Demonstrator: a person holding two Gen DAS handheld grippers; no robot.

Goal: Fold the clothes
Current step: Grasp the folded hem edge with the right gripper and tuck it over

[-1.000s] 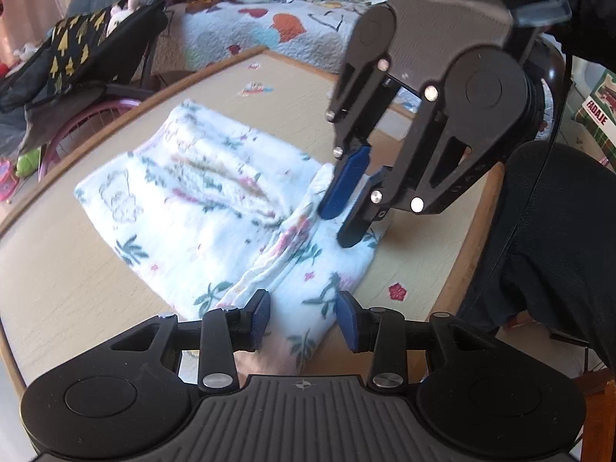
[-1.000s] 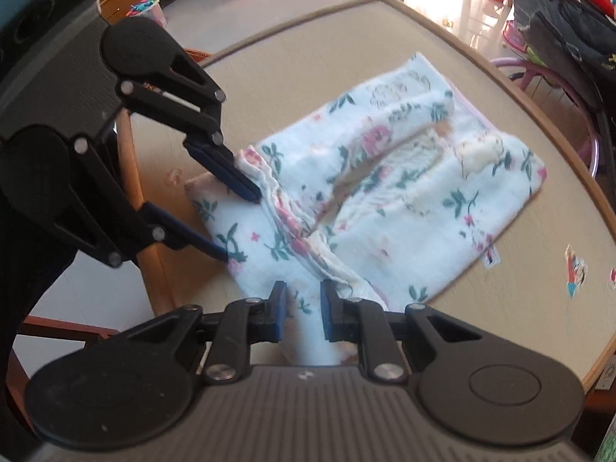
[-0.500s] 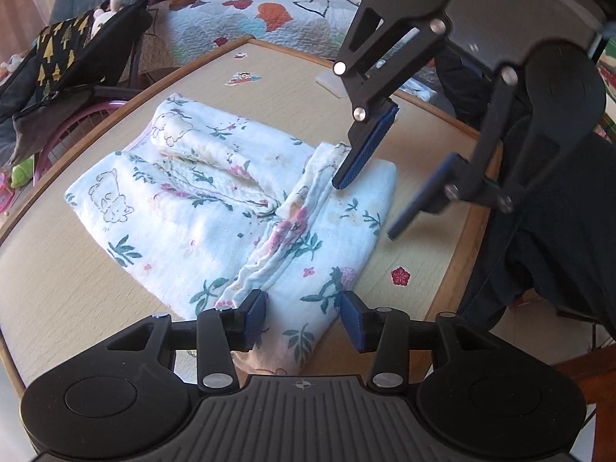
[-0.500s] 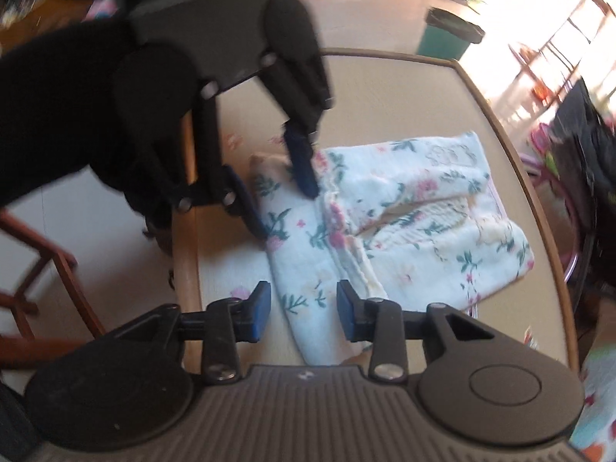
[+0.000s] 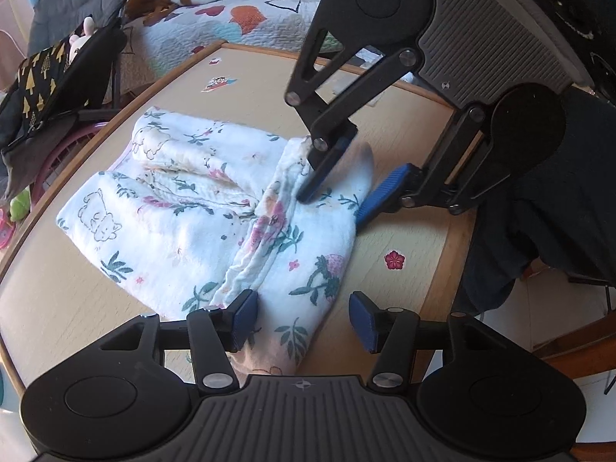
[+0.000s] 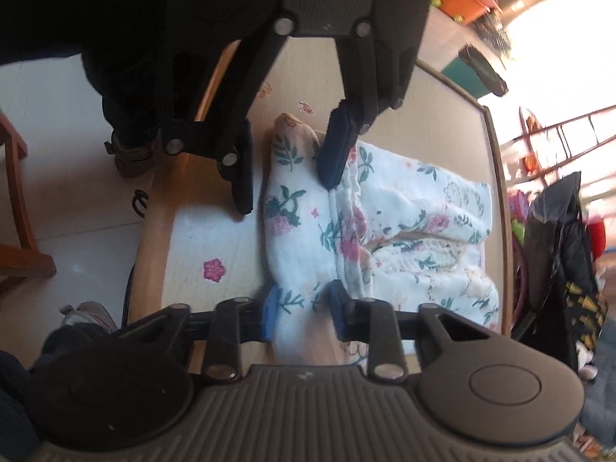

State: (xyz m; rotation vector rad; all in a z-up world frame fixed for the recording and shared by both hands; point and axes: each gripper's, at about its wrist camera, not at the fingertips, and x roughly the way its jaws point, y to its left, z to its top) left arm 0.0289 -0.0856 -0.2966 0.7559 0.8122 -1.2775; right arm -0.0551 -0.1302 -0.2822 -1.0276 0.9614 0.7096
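A white floral cloth (image 5: 184, 208) lies partly folded on the wooden table (image 5: 57, 308), with a folded flap along its near end. My left gripper (image 5: 304, 315) straddles one end of that flap; its jaws are opening, and the right pad stands clear of the fabric. My right gripper (image 6: 302, 308) sits over the flap's other end with its jaws closing, the cloth (image 6: 404, 231) bunched between the pads. Each view shows the other tool: the right gripper (image 5: 346, 192) pinching a raised hump of fabric, and the left gripper (image 6: 288, 177) set wide over the flap.
The table edge (image 5: 454, 254) runs just beside the flap, with a person's dark trousers (image 5: 539, 211) beyond it. A chair with a dark bag (image 5: 46, 88) stands at the far side, and a quilted bed (image 5: 238, 23) lies behind. Small stickers (image 5: 394, 260) dot the tabletop.
The right gripper rolled around, opened off the cloth and came back down astride the flap. The left jaws spread wider while that hand stayed in place.
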